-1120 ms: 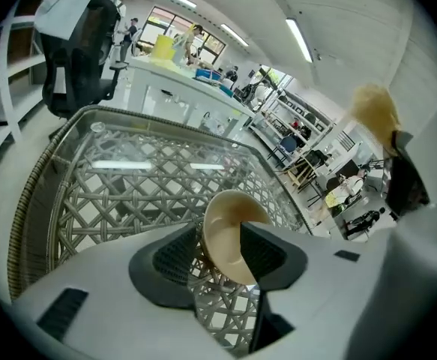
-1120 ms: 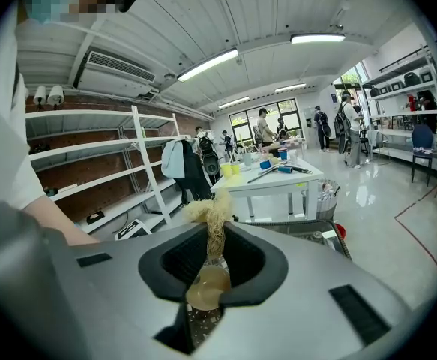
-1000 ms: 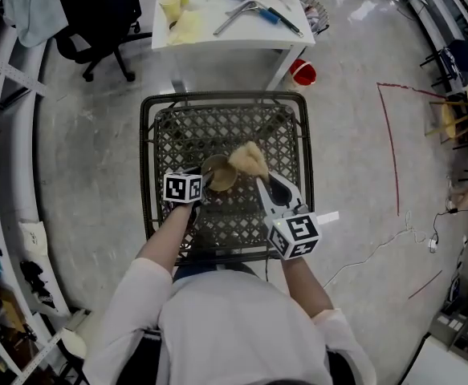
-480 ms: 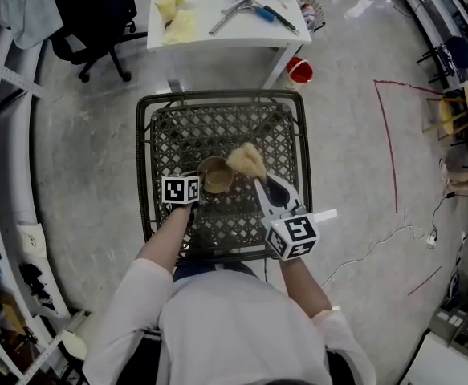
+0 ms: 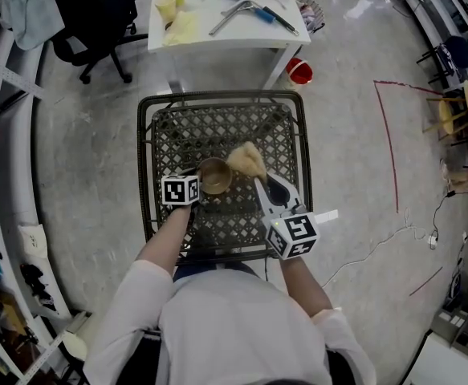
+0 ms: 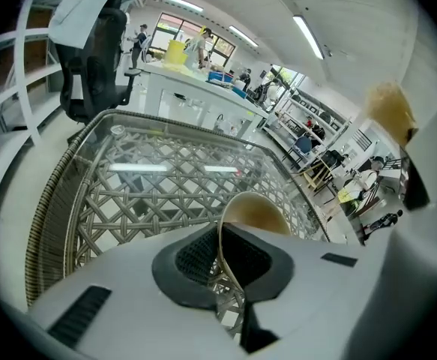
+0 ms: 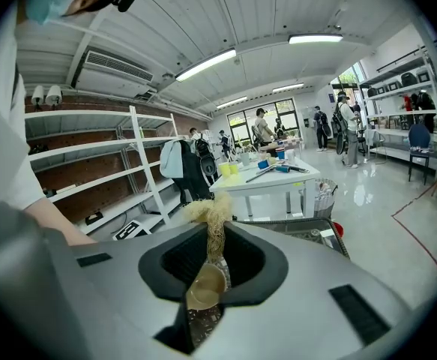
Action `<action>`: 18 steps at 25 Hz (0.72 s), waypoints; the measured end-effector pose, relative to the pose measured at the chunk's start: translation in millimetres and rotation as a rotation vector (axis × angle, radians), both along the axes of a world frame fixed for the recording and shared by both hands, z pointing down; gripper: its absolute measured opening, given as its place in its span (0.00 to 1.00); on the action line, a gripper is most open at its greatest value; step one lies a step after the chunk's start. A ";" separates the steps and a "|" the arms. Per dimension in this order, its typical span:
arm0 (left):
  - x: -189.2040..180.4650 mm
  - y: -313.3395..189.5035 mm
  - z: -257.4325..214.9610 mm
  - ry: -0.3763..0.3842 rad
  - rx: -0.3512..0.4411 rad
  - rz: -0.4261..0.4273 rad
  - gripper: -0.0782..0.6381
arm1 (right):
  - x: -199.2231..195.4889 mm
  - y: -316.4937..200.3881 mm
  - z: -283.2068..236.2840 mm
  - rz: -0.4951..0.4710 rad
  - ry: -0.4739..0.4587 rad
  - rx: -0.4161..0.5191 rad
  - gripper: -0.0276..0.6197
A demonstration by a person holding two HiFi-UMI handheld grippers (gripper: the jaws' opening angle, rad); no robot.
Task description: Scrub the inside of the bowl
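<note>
Left gripper view: the jaws of the left gripper (image 6: pixel 222 255) are closing, and the dark pads (image 6: pixel 194 259) already pinch the thin rim of the bowl (image 6: pixel 252 212) between them. The brown bowl is tilted and stands on the woven table (image 6: pixel 128 178), which has a glass top. In the right gripper view, the right gripper (image 7: pixel 214 257) is closed on a yellow fibrous scrubber (image 7: pixel 212 214), with the bowl just below it. From the head view, the scrubber (image 5: pixel 248 160) hangs just beside the bowl's far edge, above the table's near half. A white table (image 5: pixel 217 32) stands behind.
</note>
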State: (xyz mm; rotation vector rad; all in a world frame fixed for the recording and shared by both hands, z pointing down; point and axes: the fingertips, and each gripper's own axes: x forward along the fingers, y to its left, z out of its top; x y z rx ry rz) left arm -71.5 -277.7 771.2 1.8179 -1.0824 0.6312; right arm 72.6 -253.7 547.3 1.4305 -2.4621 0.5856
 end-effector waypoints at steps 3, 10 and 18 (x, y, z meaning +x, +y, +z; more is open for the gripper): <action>-3.4 -4.4 -10.6 0.003 0.033 -0.016 0.18 | -1.2 0.2 -5.2 -0.006 -0.004 0.014 0.15; -7.9 -16.3 -55.0 0.034 0.138 -0.080 0.18 | -2.3 5.0 -20.6 -0.024 -0.014 0.054 0.15; -11.9 -13.1 -109.6 0.043 0.262 -0.116 0.18 | -7.0 16.1 -47.2 -0.064 -0.025 0.125 0.15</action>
